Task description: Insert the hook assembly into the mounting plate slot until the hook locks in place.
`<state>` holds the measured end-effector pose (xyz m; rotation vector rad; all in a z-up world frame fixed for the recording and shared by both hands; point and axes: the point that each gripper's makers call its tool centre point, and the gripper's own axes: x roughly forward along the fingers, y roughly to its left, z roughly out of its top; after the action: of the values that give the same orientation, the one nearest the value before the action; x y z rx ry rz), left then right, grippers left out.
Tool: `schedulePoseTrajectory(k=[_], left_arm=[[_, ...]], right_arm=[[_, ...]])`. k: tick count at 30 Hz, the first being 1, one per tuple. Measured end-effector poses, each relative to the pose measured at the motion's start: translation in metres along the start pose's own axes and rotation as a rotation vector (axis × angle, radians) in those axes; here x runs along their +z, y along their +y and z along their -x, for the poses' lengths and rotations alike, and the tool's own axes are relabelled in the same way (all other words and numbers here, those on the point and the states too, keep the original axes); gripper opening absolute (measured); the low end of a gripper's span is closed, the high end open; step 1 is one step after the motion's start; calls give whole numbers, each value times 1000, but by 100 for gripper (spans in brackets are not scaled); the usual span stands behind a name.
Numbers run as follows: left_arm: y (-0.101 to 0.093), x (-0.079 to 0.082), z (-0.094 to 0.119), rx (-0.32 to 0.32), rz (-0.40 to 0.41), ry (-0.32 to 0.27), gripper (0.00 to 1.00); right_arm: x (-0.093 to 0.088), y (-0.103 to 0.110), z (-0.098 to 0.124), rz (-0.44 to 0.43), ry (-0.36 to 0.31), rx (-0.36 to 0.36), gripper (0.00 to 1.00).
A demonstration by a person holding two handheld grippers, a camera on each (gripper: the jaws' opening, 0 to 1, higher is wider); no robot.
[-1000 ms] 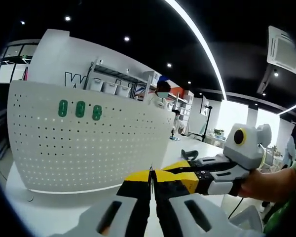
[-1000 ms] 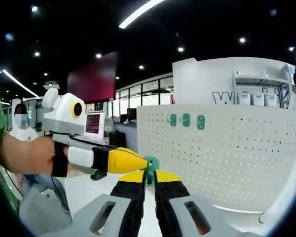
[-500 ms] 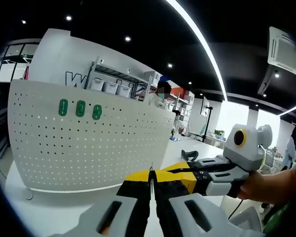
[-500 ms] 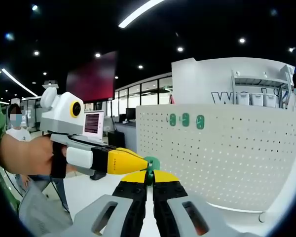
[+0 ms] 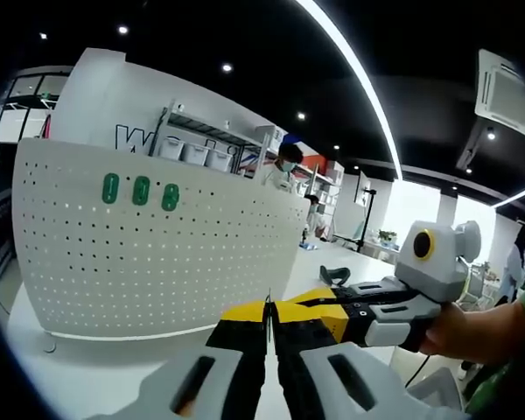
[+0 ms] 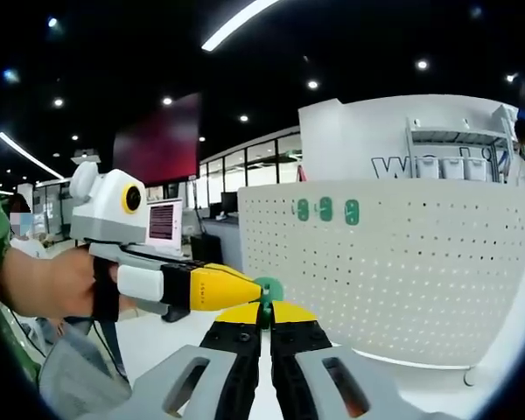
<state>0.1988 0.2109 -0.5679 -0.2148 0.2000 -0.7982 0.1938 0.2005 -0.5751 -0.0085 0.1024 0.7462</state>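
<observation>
Dark ceiling, bright strip light (image 5: 350,66) and spotlights; pegboard (image 5: 149,254) evenly lit; strong fisheye edge bending

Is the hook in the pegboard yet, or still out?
Out. The green hook sits at the right hand-held gripper tips, in front of the pegboard, not seated.

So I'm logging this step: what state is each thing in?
Left gripper: shut.
Right gripper: shut on the green hook, with the left's tip at it.
Pegboard: upright on the table, three green hooks already mounted near its top.
</observation>
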Motion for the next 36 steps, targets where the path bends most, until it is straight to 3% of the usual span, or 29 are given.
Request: schedulePoseTrajectory(k=[20, 36], left_arm=[[-3, 1, -3, -18, -7, -1, 10], [0, 5, -2, -5, -17, -16, 28]], right_arm=[[0, -4, 0, -2, -1, -8, 1], [-4, -11, 1, 0, 6, -27, 1]])
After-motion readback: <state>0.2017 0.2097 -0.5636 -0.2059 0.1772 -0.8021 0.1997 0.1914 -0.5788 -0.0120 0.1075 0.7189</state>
